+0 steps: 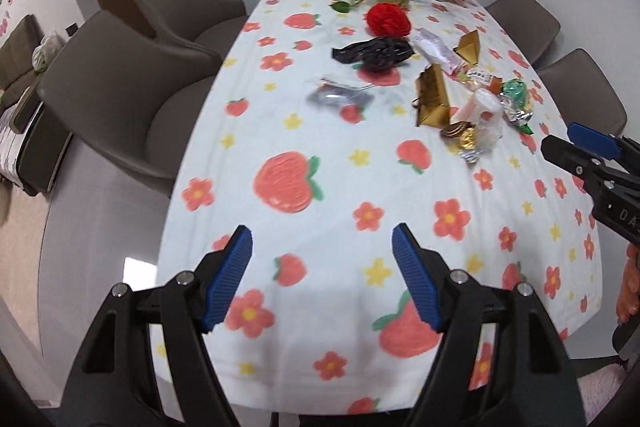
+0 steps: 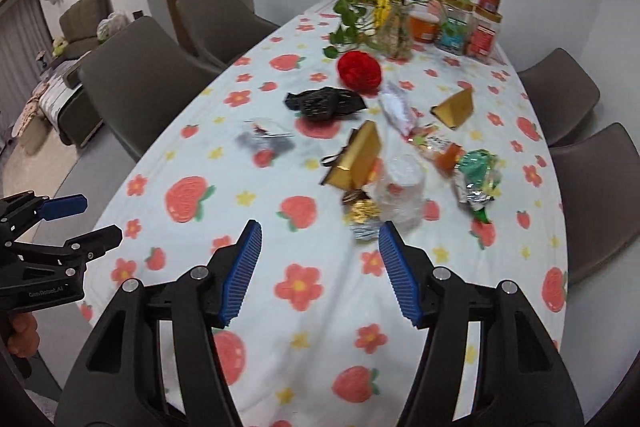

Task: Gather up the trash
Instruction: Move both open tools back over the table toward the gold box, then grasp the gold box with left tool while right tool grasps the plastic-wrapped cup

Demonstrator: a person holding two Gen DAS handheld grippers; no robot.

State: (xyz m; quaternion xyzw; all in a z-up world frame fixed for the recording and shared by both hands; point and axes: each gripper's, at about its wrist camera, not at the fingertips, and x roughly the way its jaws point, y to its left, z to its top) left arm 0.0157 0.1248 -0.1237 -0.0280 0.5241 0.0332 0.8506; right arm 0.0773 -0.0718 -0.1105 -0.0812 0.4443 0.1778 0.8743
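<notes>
- White tablecloth point(image 2: 248, 251) printed with strawberries and flowers covers the long table, grey chairs point(image 2: 140, 83) along both sides.
- Trash lies mid-table: black plastic bag point(image 2: 324, 102), two gold gift boxes point(image 2: 358, 157), clear plastic cup point(image 2: 402, 187), green foil wrapper point(image 2: 478, 173), gold candy wrappers point(image 2: 360, 213).
- Left gripper point(image 1: 322, 277) and right gripper point(image 2: 320, 273) hover above the near end, jaws apart, nothing between them.
- Left gripper's body reads "GenRobot_AI"; jar labels are unreadable.

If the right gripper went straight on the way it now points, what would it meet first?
Probably the foil candy wrappers on the tablecloth, just past the right gripper, whose open fingers hold nothing. The clear plastic cup lies right beside them. Depth is uncertain.
</notes>
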